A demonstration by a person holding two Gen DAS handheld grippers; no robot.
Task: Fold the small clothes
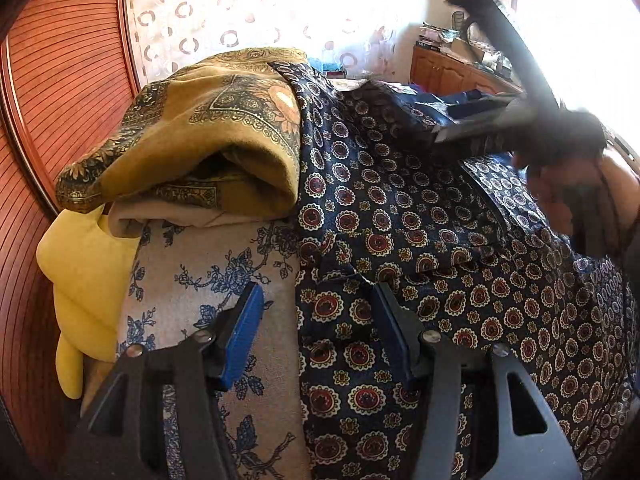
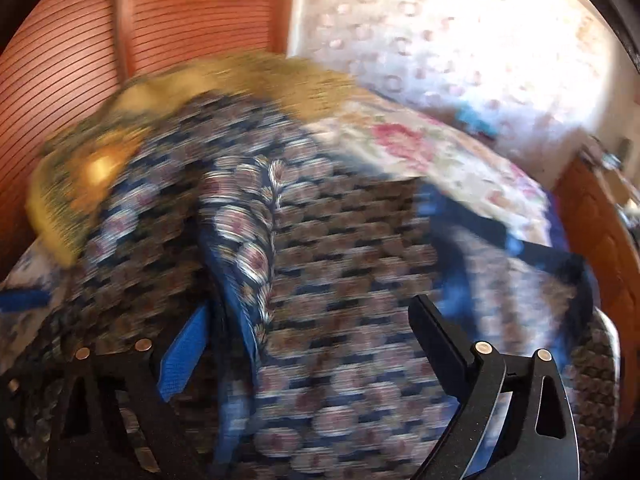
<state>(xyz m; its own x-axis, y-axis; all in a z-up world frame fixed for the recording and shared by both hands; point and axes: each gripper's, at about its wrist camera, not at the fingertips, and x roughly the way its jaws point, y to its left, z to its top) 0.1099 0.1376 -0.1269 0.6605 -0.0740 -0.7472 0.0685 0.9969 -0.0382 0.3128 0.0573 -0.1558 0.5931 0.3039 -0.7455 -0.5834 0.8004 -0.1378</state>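
Observation:
A dark navy garment with red and cream medallions lies spread over the bed; it also fills the blurred right wrist view. My left gripper is open, its blue-padded fingers straddling the garment's left edge just above the cloth. My right gripper is open and hovers over the garment next to a raised fold. In the left wrist view the right gripper appears blurred above the garment's far right part, held by a hand.
A folded mustard patterned cloth lies on a beige cloth at the far left. A yellow pillow hangs at the bed's left side. The blue floral bedcover shows beside the garment. A slatted wooden wall, curtain and cabinet stand behind.

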